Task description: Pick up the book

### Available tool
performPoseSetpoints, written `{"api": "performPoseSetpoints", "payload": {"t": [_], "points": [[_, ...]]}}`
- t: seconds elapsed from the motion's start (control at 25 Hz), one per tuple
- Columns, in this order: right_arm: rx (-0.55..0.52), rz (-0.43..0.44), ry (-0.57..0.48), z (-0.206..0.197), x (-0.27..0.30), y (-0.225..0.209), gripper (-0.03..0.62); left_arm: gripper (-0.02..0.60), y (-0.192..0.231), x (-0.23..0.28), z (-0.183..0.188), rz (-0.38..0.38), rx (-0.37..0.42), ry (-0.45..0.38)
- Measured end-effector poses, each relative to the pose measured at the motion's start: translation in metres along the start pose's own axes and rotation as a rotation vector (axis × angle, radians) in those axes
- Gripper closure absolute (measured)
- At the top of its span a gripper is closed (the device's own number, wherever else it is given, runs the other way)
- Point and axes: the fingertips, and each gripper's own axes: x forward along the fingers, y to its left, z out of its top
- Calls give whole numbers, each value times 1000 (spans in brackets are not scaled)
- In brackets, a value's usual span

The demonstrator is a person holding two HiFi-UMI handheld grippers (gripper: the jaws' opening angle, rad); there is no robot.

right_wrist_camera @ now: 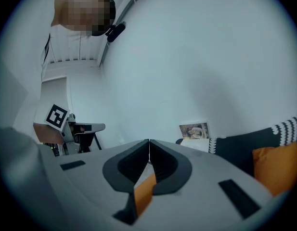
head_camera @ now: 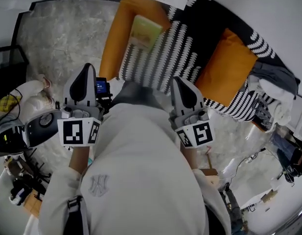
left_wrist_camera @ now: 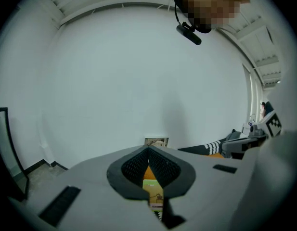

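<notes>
Currently the left gripper [left_wrist_camera: 148, 149] and right gripper [right_wrist_camera: 149, 141] are closed, empty, short of the book [head_camera: 145, 30]; unopened, it could be pushed away.

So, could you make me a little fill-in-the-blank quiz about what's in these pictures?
1. The thin green-and-yellow book lies on a long ____ cushion.
2. The patterned blanket beside it is black and ____.
3. The left gripper and the right gripper both have their jaws ____, holding nothing.
Missing words: orange; white; shut.
</notes>
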Motion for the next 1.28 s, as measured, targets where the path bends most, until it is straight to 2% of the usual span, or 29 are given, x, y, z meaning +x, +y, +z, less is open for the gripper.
{"api": "performPoseSetpoints", "payload": {"t": [0.2, 0.4, 1.0, 1.28], "points": [[14, -67, -41, 13, 11, -2, 576, 572, 0, 14, 1, -68, -14, -3], [-17, -78, -51, 14, 19, 8, 576, 572, 4, 21, 3, -94, -19, -27], [-74, -91, -94, 39, 45, 5, 576, 572, 38, 35, 33, -48, -17, -132], [-108, -133, -132, 62, 46, 6, 576, 572, 44, 41, 54, -72, -34, -182]]}}
